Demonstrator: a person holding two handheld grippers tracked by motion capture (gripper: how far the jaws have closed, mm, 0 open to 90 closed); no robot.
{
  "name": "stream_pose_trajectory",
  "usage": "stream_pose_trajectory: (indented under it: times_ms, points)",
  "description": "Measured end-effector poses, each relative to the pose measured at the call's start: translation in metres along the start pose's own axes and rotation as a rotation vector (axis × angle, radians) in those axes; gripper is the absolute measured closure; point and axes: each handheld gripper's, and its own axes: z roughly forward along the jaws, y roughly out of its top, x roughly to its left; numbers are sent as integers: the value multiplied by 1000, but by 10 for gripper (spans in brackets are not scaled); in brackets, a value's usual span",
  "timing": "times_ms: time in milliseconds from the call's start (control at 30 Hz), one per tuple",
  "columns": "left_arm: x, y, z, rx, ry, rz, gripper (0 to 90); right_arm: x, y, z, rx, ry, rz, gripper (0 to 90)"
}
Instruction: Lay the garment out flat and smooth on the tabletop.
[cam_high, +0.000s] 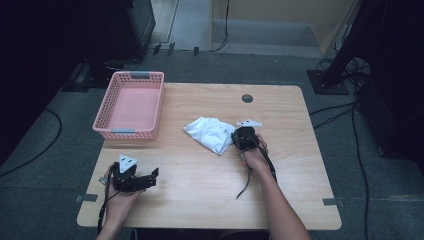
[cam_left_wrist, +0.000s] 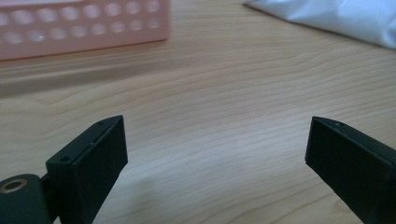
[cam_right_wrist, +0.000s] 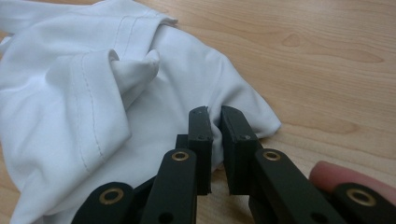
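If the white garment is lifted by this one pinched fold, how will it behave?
The white garment lies crumpled in soft folds, so it will probably hang limp. The right gripper pinches only a small fold near the edge, which might slip. It looks thin, likely light.

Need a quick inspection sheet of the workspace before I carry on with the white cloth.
Surface: wooden table, bare wood, dark round cap at the far edge.
Job's things: crumpled white cloth mid-table; pink basket far left, nothing inside.
Clutter: nothing seen.
Grippers: right hand-held gripper pinches a cloth fold; left hand-held gripper open over bare wood.
Cables: one trails from each gripper.
Surroundings: grey floor, dark stands, floor cables.
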Motion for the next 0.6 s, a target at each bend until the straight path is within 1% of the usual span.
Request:
stream_pose_trajectory:
  times_ms: [67, 133, 200, 267, 333, 367, 400, 433, 500, 567, 600]
  points:
    - [-11, 8, 7, 0, -23, 8, 59, 1, -2, -2, 0, -3, -5, 843]
    - [-19, 14, 11, -7, -36, 15, 61, 3, -3, -4, 5, -2, -10, 843]
    - [-29, 22, 18, -18, -47, 19, 96, 4, -5, -5, 1, -2, -17, 843]
    - [-37, 27, 24, -19, -72, 35, 98, 5, -8, -7, -9, -2, -17, 843]
    - [-45, 31, 30, -28, -80, 41, 165, 5, -11, -9, -14, 4, -15, 843]
    - [-47, 32, 32, -28, -92, 41, 234, 5, -12, -9, -20, 5, -18, 844]
    - [-50, 34, 36, -26, -118, 36, 260, 6, -13, -10, -21, 9, -18, 843]
    - [-51, 36, 39, -24, -129, 39, 308, 6, -15, -11, -22, 12, -22, 843]
    - [-55, 39, 44, -30, -150, 40, 373, 6, -16, -12, -23, 16, -25, 843]
    - [-58, 43, 50, -41, -176, 34, 474, 7, -17, -13, -26, 20, -27, 843]
    - [-61, 46, 53, -42, -180, 38, 527, 7, -19, -14, -30, 23, -30, 843]
